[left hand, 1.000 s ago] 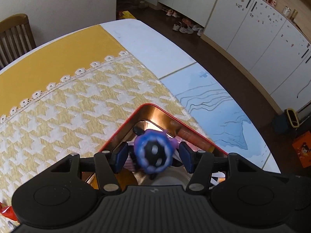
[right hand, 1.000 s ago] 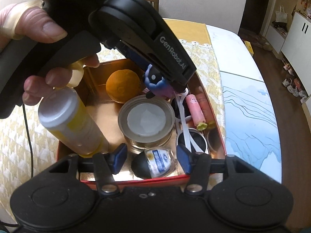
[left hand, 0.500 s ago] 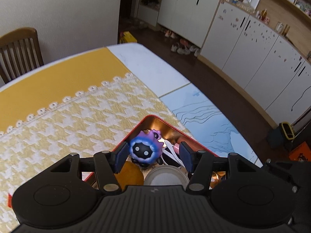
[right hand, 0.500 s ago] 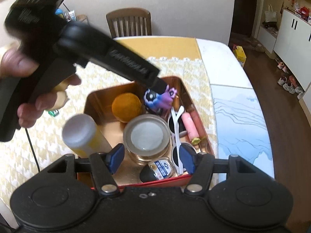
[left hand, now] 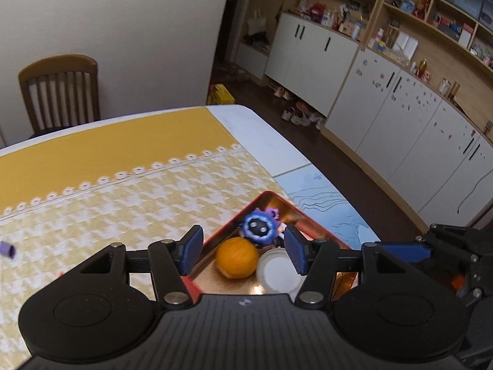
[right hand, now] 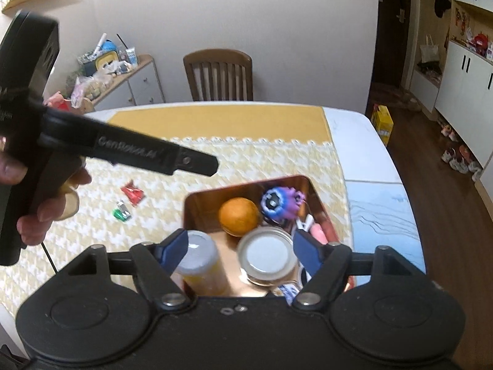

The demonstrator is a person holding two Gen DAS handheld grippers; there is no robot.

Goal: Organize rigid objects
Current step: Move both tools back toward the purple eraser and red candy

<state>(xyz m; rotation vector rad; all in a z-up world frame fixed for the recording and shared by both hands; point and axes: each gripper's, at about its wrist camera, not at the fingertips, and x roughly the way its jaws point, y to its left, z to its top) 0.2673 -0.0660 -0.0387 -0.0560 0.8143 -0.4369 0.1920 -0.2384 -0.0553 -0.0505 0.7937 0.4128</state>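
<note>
A red tin with a copper inside (right hand: 197,197) sits on the yellow cloth. In it lie a blue-purple spiky toy (right hand: 279,202), an orange (right hand: 238,215), a round white-lidded can (right hand: 266,254), a yellow bottle with a grey cap (right hand: 200,259) and a pink stick (right hand: 317,232). The toy (left hand: 258,226), orange (left hand: 236,261) and can (left hand: 279,273) also show in the left wrist view. My left gripper (left hand: 243,252) is open and empty, raised above the tin (left hand: 277,197). My right gripper (right hand: 238,251) is open and empty, above the tin's near side.
A red wrapper (right hand: 132,192) and a green wrapper (right hand: 122,213) lie on the cloth left of the tin. A small purple piece (left hand: 6,249) lies at the far left. A wooden chair (right hand: 218,75) stands behind the table. The table edge (right hand: 385,166) is to the right.
My left gripper let go of the spiky toy in the tin and lifted up and back to the left. My right gripper also rose and drew back.
</note>
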